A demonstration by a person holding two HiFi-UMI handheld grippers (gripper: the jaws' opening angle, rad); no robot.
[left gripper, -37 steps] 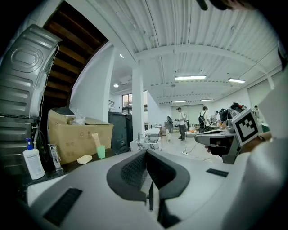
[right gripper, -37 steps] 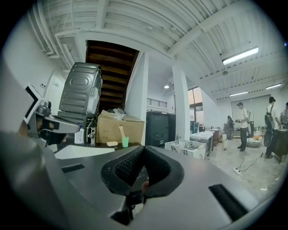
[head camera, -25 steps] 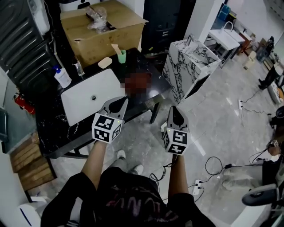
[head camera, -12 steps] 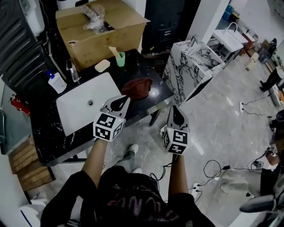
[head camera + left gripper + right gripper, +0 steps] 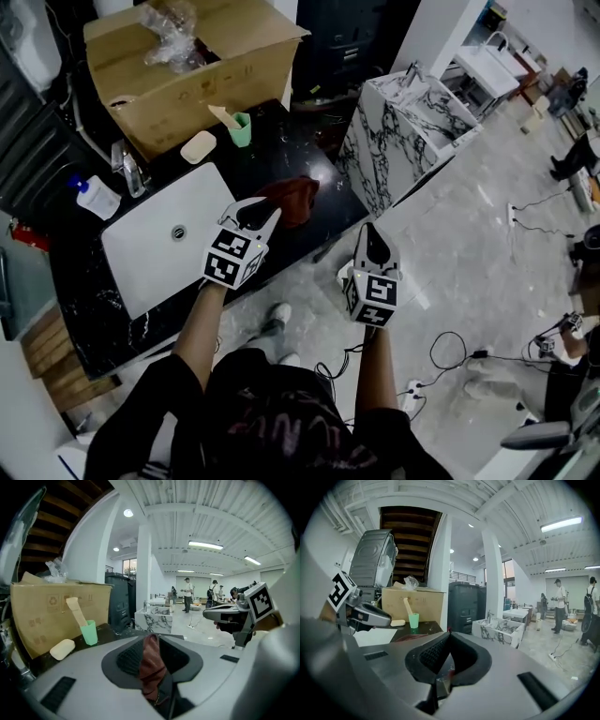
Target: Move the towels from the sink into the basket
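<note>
towel: one dark red towel (image 5: 289, 199) lies crumpled on the black countertop (image 5: 281, 150), outside the basin and just beside the sink's right rim. it is near the countertop's front edge, toward the front right corner.
sink: a white rectangular sink (image 5: 141, 267) is set in the left half of the countertop, with a faucet (image 5: 129, 169) at its back rim.
left gripper: the left gripper (image 5: 270, 214) is over the countertop's front edge, tips pointing at the near side of the towel. its jaws have just been opening and stand a little apart. in the left gripper view the towel (image 5: 151, 667) shows in the gap between them, and the pads do not look pressed on it.
right gripper: the right gripper (image 5: 368, 228) is off the countertop, past its front right corner and over the grey floor (image 5: 469, 244). its jaws are pressed together at the tips with nothing between them.
back edge of countertop: a green cup (image 5: 240, 128) holds a pale stick, and a pale soap bar (image 5: 198, 147) lies just left of it. a cardboard box (image 5: 187, 66) stands behind both, and a white bottle (image 5: 97, 199) stands by the sink's back left corner.
beside the countertop: a marble-patterned block (image 5: 394, 131) stands on the floor off the right edge.
far off: several persons (image 5: 187, 595) stand in the hall, in both gripper views.
</note>
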